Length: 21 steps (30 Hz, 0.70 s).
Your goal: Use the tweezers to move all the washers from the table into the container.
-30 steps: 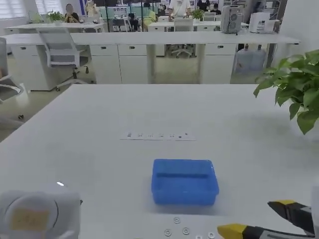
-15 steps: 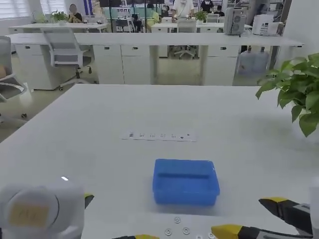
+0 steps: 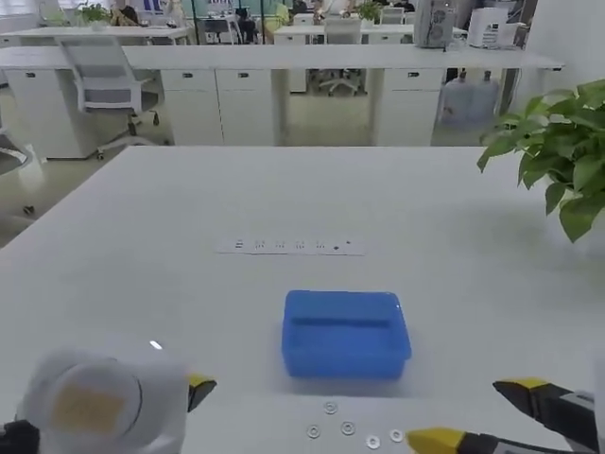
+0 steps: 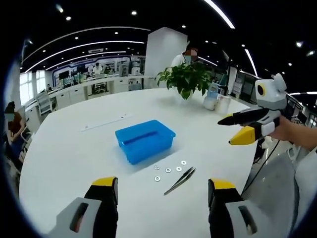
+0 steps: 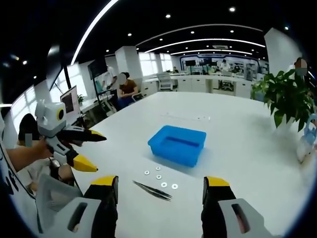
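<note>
A blue container [image 3: 346, 333] sits on the white table [image 3: 142, 255]. Several small washers [image 3: 348, 427] lie just in front of it, toward me. Dark tweezers [image 4: 180, 180] lie flat on the table beside the washers [image 4: 168, 170], also seen as tweezers [image 5: 152, 191] next to washers [image 5: 158, 176]. My left gripper [image 4: 162, 182] is open, held above the table short of the tweezers. My right gripper [image 5: 160, 181] is open too, with nothing between its jaws. In the head view the right gripper [image 3: 473, 413] is at the bottom right and the left gripper's fingertip [image 3: 200, 388] at the bottom left.
A potted plant [image 3: 558, 161] stands at the table's right edge, with small bottles [image 4: 215, 103] beside it. A white power strip [image 3: 288, 246] lies beyond the container. Office desks, chairs and people are in the background.
The head camera has tilted down a little. My left gripper has come further into the head view from the bottom left, and its yellow jaw tip now shows. The right gripper stays at the bottom right.
</note>
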{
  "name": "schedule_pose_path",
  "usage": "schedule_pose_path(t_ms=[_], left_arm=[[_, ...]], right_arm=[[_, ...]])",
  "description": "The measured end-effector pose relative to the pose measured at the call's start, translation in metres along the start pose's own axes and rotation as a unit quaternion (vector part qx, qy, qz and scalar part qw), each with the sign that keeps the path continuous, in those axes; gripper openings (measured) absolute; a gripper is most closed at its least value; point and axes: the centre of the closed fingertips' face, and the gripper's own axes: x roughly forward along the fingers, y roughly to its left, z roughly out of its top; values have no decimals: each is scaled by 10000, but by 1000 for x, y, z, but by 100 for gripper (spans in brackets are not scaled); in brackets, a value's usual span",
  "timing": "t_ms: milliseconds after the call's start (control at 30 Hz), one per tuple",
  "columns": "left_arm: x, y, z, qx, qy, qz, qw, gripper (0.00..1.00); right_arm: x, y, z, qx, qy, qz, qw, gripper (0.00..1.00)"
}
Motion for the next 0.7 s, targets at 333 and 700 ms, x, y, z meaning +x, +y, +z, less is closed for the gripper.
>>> schedule_pose_path(t_ms=[333, 700], left_arm=[[41, -13, -27, 332, 556, -679, 9956, 36], [78, -11, -58, 888, 1278, -1021, 9825, 14]], right_arm=[[1, -4, -12, 108, 60, -34, 9999, 61], [2, -3, -23, 212, 183, -21, 9996, 60]])
